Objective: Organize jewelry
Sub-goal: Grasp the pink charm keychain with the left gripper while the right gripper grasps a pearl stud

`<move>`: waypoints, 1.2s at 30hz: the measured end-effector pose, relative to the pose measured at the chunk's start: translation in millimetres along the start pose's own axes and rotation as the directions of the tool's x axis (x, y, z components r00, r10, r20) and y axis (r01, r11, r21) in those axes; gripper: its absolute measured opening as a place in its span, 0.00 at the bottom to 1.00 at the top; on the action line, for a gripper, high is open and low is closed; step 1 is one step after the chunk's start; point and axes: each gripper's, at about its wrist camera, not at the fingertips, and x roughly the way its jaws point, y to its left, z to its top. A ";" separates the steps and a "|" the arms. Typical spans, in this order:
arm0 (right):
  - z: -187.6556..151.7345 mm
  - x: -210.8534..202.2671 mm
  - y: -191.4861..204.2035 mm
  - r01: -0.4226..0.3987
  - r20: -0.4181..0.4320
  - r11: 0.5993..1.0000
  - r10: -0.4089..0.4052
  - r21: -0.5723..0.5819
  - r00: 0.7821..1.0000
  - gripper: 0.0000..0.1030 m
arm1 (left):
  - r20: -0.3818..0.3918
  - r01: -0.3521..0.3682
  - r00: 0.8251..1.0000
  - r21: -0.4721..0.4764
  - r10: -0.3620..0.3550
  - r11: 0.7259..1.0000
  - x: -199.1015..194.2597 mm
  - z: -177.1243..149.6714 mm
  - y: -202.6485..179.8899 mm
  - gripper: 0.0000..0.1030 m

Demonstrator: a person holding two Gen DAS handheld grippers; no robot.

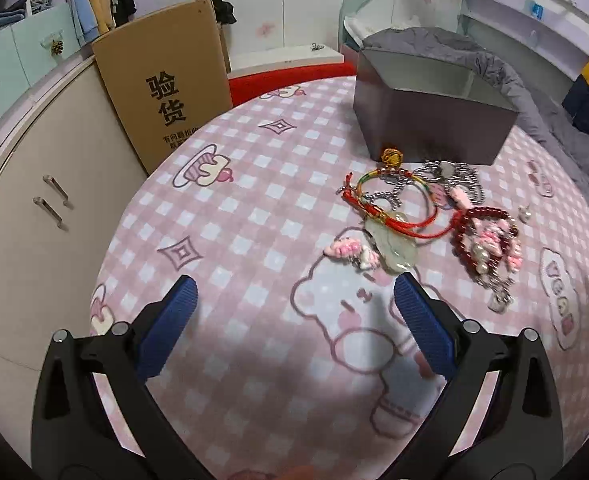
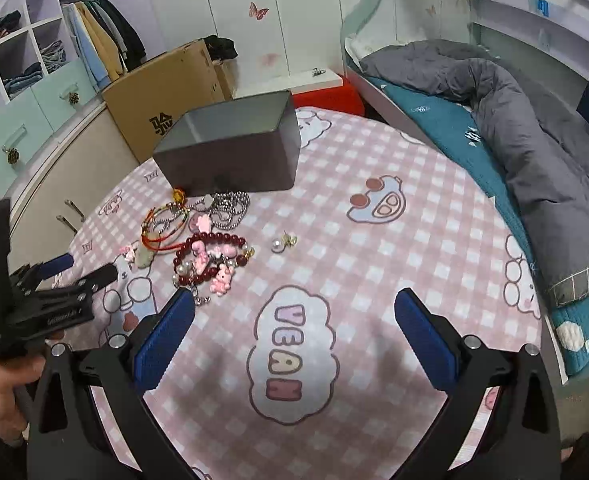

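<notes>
Pink checked bedspread, cardboard box, wardrobe

The gray box hides its own floor; the tangled silver chain perhaps counts as several, too small to tell.

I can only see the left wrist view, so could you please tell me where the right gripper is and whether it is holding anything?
Observer: The right gripper is open and holds nothing. It hangs over the cloud print lettered VEAN on the pink checked cloth.
Operator: Thank you. How near is it to the jewelry pile?
Observer: The blue pad nearer the pile is just short of the silver clasp trailing from the dark red bead bracelet.
Operator: Is anything lying apart from the pile on that side?
Observer: Yes, a small white pearl charm with a gold fitting lies alone on the cloth, beside the bracelet but not touching it.
</notes>
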 end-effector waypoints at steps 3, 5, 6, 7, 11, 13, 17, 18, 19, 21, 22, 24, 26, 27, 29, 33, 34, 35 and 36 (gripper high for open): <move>-1.0 1.2 1.5 -0.002 -0.005 1.000 0.002 -0.002 1.000 0.94 | -0.025 -0.020 1.000 0.000 0.020 1.000 14.3 6.1 -1.0 0.88; -1.1 2.4 2.7 -0.003 -0.008 1.000 0.003 -0.007 1.000 0.94 | -0.044 0.013 0.999 -0.023 -0.014 1.000 22.2 8.7 1.9 0.85; -1.3 3.2 3.1 -0.004 -0.009 1.000 0.004 -0.009 1.000 0.94 | -0.042 0.022 0.999 -0.033 -0.023 0.999 23.6 10.2 2.9 0.84; -1.7 3.5 2.7 -0.005 -0.010 1.000 0.005 -0.009 1.000 0.94 | -0.042 0.027 0.999 -0.034 -0.028 0.999 25.2 11.8 2.9 0.84; -1.9 7.1 2.3 -0.007 -0.016 1.000 0.007 -0.008 1.000 0.94 | -0.035 0.060 0.998 -0.028 -0.061 0.998 25.5 15.1 1.2 0.73; -1.7 8.3 1.8 -0.008 -0.018 1.000 0.008 -0.005 1.000 0.94 | -0.025 0.085 0.996 -0.015 -0.085 0.996 24.6 15.8 -0.3 0.65; -0.3 11.1 1.0 -0.008 -0.019 1.000 0.008 -0.004 1.000 0.94 | -0.001 0.144 0.990 0.016 -0.144 0.989 22.0 16.2 -2.0 0.29; 0.2 11.1 0.9 -0.008 -0.018 1.000 0.008 -0.003 1.000 0.94 | 0.001 0.157 0.988 0.020 -0.157 0.987 21.8 16.6 -2.4 0.26; 0.8 11.8 0.4 -0.010 -0.017 1.000 0.010 0.000 1.000 0.94 | 0.002 0.172 0.985 0.028 -0.172 0.985 21.5 16.0 -3.3 0.24; 3.6 14.2 -0.9 -0.014 -0.010 1.000 0.014 0.001 1.000 0.94 | 0.009 0.198 0.980 0.034 -0.199 0.980 20.1 14.4 -3.4 0.23; 5.9 16.6 -0.9 -0.012 -0.007 1.000 0.012 -0.003 1.000 0.94 | 0.011 0.204 0.979 0.032 -0.204 0.979 18.9 13.1 -3.0 0.23; 10.3 22.8 -2.2 0.003 -0.004 1.000 -0.003 -0.013 1.000 0.93 | 0.015 0.220 0.975 0.018 -0.220 0.975 17.6 11.2 0.1 0.23; 15.2 32.2 -5.0 0.029 -0.002 0.999 -0.029 -0.023 1.000 0.93 | 0.017 0.231 0.973 0.005 -0.231 0.973 15.5 9.5 2.8 0.23; 17.1 35.9 -6.3 0.034 -0.003 0.999 -0.034 -0.027 0.999 0.92 | 0.019 0.234 0.972 0.002 -0.234 0.972 13.9 8.6 3.6 0.23; 21.2 45.6 -8.6 0.042 -0.008 0.998 -0.042 -0.043 0.999 0.81 | 0.028 0.236 0.971 -0.006 -0.236 0.972 8.2 6.5 5.7 0.23; 25.1 62.9 -3.4 0.032 -0.036 0.995 -0.035 -0.095 0.999 0.52 | 0.043 0.246 0.969 -0.025 -0.244 0.969 -4.9 2.2 9.4 0.23; 25.3 65.5 -1.8 0.024 -0.035 0.994 -0.028 -0.102 0.999 0.46 | 0.047 0.249 0.968 -0.028 -0.247 0.968 -7.7 2.2 9.6 0.23; 24.9 67.7 0.6 0.033 -0.032 0.993 -0.037 -0.116 0.999 0.44 | 0.052 0.250 0.967 -0.028 -0.248 0.968 -10.4 2.2 10.0 0.23; 24.0 69.2 2.8 0.048 -0.024 0.990 -0.051 -0.130 0.998 0.39 | 0.057 0.250 0.967 -0.027 -0.249 0.968 -13.3 2.6 10.2 0.23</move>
